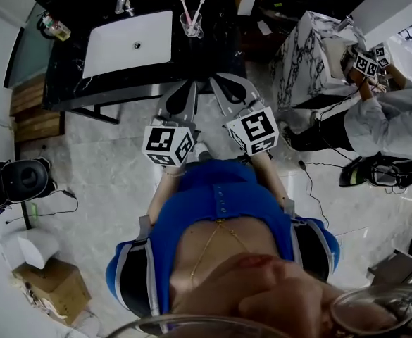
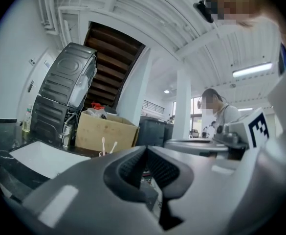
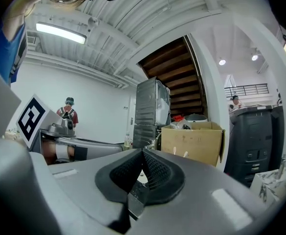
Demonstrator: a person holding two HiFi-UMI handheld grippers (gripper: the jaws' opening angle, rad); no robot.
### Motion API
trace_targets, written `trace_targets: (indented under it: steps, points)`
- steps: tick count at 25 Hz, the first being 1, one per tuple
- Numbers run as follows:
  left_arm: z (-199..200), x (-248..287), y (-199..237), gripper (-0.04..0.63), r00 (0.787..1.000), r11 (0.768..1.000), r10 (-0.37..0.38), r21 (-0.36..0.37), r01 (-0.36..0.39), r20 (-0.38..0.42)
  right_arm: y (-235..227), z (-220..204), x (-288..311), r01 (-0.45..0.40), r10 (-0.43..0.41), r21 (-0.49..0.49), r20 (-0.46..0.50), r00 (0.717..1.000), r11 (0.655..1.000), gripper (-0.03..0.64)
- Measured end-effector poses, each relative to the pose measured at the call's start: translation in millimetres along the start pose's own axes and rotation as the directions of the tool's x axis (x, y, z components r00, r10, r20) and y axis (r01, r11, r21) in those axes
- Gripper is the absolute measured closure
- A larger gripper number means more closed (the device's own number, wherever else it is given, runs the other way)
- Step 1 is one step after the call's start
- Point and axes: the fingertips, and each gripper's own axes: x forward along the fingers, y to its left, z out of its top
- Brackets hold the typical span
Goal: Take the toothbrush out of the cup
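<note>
- Toothbrushes (image 1: 185, 7): two stand in the cup (image 1: 191, 25), long axes near upright and splayed apart, with their upper ends clear above the rim.
- Cup: clear, resting on the black desk (image 1: 216, 51); the white sink (image 1: 121, 48) lies to the cup's left.
- My left claw (image 1: 189, 86): clenched on nothing, held level and well short of the cup, with the desk's near edge between them.
- My right claw (image 1: 217, 83): clenched and empty, equally short of the cup. I judge the left claw better lined up.
- Writing: none legible. The marker cubes (image 1: 168, 145) bear only black-and-white squares, and the cardboard box (image 2: 106, 129) beyond the cup shows no print.
</note>
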Motion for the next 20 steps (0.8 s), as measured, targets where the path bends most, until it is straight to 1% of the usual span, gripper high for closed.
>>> trace_targets:
  steps: [5, 9, 13, 16, 20]
  points:
    - [6.5, -0.8, 23.8, 0.594, 1.000, 0.999, -0.019, 0.051, 0.019, 0.007, 5.5, 0.3, 21.7, 0.009, -0.009, 0.003, 0.009, 1.000, 1.000, 0.615]
    - [6.4, -2.8, 40.0, 0.594, 1.000, 0.999, -0.022, 0.030, 0.022, 0.009, 12.8, 0.0, 34.4, -0.003, 0.003, 0.017, 0.013, 1.000, 1.000, 0.615]
    - [6.1, -3.2, 50.4, 0.594, 1.000, 0.999, 0.010, 0.042, -0.011, 0.010, 12.2, -1.0, 45.1, -0.013, 0.013, 0.014, 0.004, 1.000, 1.000, 0.614]
    - [3.9, -0.8, 58.2, 0.594, 1.000, 0.999, 0.026, 0.027, -0.026, 0.005, 8.1, -3.7, 55.5, -0.013, 0.014, 0.016, -0.009, 1.000, 1.000, 0.615]
    - [2.2, 6.3, 74.3, 0.594, 0.999, 0.999, 0.052, 0.013, -0.052, 0.002, 2.7, -3.1, 76.0, -0.034, 0.034, 0.025, -0.001, 0.999, 0.999, 0.615]
